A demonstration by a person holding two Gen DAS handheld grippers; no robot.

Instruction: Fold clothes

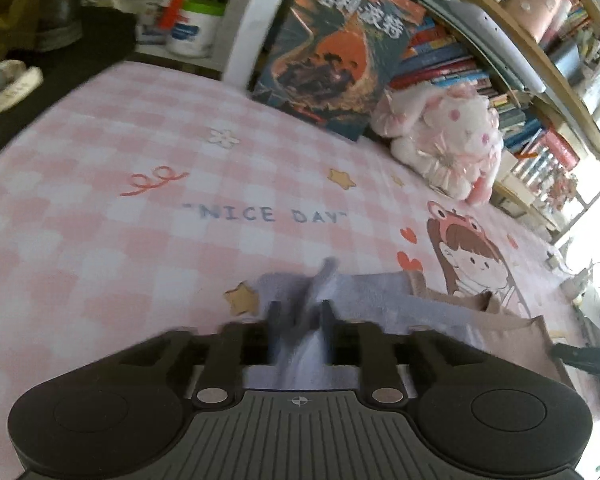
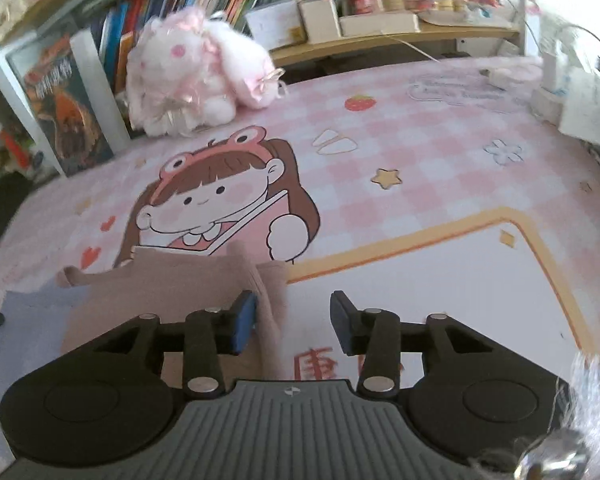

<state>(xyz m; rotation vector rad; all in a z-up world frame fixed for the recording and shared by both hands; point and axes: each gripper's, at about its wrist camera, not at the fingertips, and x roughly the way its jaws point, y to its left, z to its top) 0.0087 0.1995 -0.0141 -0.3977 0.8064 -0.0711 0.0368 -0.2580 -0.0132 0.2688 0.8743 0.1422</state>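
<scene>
Left claw (image 1: 299, 316) pinches the grey-and-tan garment (image 1: 380, 300) low over the mat; right claw (image 2: 293, 316) gapes beside its edge

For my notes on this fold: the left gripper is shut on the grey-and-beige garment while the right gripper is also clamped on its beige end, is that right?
Not quite. The left gripper is shut on the garment's grey end, but the right gripper is open: the right wrist view shows its jaws apart, with the beige edge lying just inside its left finger, not clamped.
</scene>
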